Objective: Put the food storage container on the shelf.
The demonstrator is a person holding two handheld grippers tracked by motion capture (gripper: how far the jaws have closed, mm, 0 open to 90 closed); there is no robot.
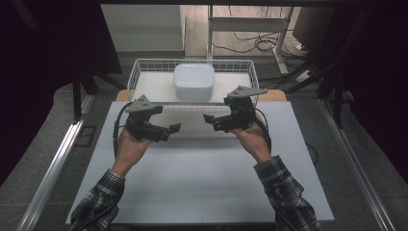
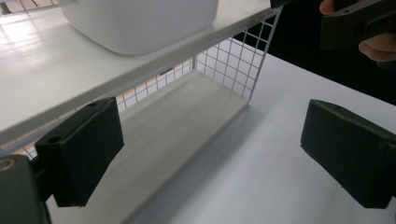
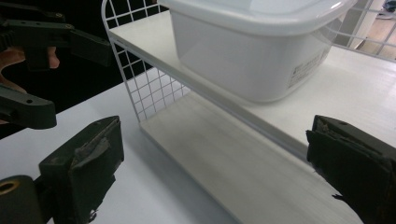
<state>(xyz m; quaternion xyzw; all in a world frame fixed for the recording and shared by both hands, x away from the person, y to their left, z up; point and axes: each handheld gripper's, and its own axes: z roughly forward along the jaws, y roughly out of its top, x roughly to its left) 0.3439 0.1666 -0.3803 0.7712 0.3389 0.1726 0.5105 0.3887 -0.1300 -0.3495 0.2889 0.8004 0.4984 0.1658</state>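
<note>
- two claws up over the white counter (image 1: 202, 178), mid frame in the high view, both aimed inward at each other, well apart.
- left claw (image 1: 169, 130) left of centre, released, jaws spread wide, nothing between them.
- right claw (image 1: 211, 120) right of centre, released too, jaws wide, empty.
- white lidded container (image 1: 194, 81) sits upper centre, on the top shelf of a white wire rack (image 1: 134, 72), behind both claws.
- left gripper view: container (image 2: 140, 23) at upper left, rack mesh (image 2: 229, 60) centre, lower shelf bare.
- right gripper view: container (image 3: 252, 46) at top centre-right, on the upper shelf; small label on its side.
- neither claw touches container or rack.
</note>
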